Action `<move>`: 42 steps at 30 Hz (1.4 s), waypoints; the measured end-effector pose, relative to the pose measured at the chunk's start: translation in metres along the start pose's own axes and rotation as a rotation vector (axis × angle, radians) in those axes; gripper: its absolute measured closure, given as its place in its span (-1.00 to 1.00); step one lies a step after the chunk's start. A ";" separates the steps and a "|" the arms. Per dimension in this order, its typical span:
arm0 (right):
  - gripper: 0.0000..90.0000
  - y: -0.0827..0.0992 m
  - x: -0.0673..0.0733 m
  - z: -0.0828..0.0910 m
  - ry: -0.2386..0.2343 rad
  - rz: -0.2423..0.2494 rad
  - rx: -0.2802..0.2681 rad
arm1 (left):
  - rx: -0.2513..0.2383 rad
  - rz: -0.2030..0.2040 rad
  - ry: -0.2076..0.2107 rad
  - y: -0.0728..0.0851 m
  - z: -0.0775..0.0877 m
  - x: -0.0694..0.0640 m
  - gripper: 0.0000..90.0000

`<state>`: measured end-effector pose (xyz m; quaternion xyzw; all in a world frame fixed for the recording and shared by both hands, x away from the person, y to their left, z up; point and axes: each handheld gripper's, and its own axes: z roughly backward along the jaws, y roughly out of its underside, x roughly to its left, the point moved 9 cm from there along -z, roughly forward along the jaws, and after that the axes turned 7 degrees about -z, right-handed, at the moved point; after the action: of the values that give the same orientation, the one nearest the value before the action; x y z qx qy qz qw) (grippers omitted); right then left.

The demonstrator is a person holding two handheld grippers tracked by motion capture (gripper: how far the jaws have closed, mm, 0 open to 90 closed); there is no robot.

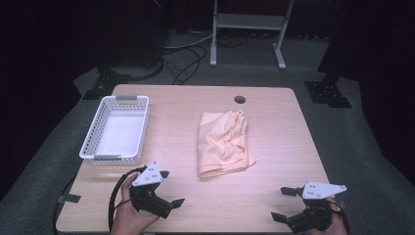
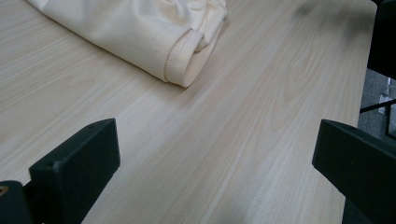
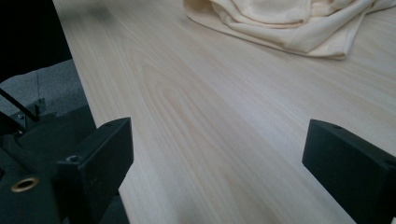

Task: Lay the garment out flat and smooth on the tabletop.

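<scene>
The loosely folded pale yellow cloth (image 1: 225, 143) lies mid-counter with its long axis running away from the person, ahead and to the right of the left hand-held gripper (image 1: 171, 187), which is nearer than the right hand-held gripper (image 1: 283, 203); both stand wide and empty.

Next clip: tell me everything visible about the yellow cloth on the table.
The yellow cloth is a pale, soft-looking knit garment, loosely folded into a rough upright rectangle with wrinkles bunched toward its far right corner. A stitched hem runs along one rolled edge in the left gripper view. It lies flat near the middle of the wooden table, right of the white basket and apart from it. Nothing but the table touches it; both hand-held grippers sit open nearer the person.
</scene>
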<state>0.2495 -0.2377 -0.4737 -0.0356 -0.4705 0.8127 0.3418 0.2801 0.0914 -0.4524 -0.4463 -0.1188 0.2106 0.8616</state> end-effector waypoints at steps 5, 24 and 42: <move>-0.81 -0.015 -0.005 -0.013 -0.008 0.017 0.020 | -0.002 -0.008 0.000 -0.001 0.001 0.000 -0.99; -0.81 -0.093 -0.023 -0.061 -0.029 0.085 0.052 | -0.025 -0.008 0.022 -0.005 0.002 -0.001 -0.99; -0.81 -0.147 -0.042 -0.123 -0.033 0.125 0.115 | -0.033 -0.002 0.027 -0.004 0.004 -0.001 -0.99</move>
<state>0.4051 -0.1236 -0.4376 -0.0317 -0.4255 0.8587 0.2840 0.2791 0.0919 -0.4473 -0.4633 -0.1111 0.2016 0.8558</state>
